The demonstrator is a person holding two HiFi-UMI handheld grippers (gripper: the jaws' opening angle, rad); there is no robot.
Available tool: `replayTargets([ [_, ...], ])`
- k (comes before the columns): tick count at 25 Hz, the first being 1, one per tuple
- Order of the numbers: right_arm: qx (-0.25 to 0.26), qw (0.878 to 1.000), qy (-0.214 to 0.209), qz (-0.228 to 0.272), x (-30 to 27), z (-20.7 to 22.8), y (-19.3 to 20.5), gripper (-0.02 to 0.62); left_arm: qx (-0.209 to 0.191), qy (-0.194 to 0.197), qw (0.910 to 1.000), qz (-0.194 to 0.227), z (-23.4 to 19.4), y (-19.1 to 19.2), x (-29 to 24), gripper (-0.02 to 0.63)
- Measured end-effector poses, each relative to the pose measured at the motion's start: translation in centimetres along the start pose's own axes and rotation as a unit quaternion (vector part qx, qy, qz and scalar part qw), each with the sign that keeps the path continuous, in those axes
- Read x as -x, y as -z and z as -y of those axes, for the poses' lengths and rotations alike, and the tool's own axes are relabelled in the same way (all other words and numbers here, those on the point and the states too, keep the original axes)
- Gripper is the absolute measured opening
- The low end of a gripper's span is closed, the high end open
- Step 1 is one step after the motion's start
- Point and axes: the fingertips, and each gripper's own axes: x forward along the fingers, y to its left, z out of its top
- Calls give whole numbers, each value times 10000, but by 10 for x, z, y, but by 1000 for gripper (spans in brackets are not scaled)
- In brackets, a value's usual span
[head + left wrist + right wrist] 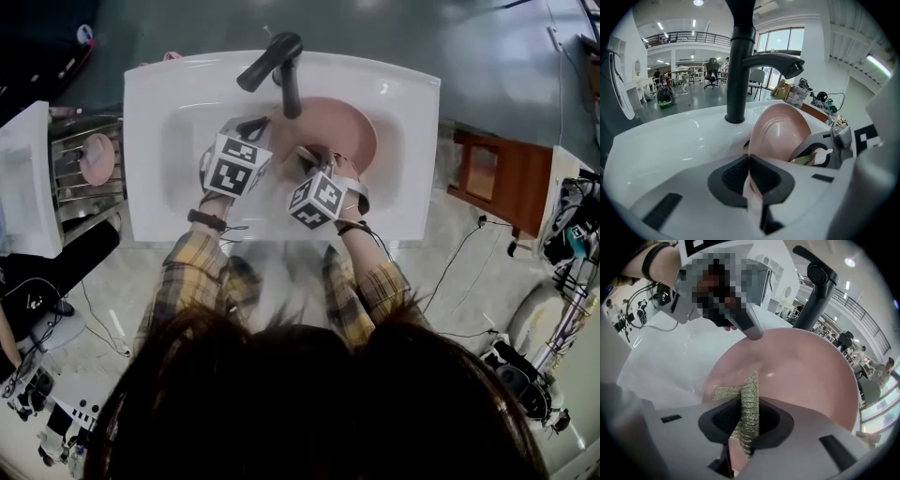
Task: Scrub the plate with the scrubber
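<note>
Right gripper view, scrubber (750,399) clamped nr plate (806,371)

Glossy grey floor (487,56), brown wooden chair (497,178), tall windows (780,40), ceiling lights (698,2)

Bright, even ceiling lighting; soft glare on the pink plate (783,126) just beyond the left gripper (751,164). Both gripper views bend and darken at the corners, and parts nearest the lens blur.
</note>
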Motion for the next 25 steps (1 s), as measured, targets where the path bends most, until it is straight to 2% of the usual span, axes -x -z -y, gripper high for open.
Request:
replayTargets([
  [5, 133, 9994, 146, -285, 6, 10, 25, 77, 4, 3, 10000, 33, 0, 1, -2, 21],
  [14, 131, 9953, 776, -567, 24, 60, 59, 80, -57, 65, 9999, 61, 3, -3, 0, 21],
  [20, -376, 9901, 1275, -447, 39, 104, 68, 80, -190, 147, 9997, 9, 8, -4, 3, 21],
  [25, -520, 9828, 1763, -195, 51, 142, 53, 78, -207, 219, 9995, -27, 13, -2, 2, 23],
])
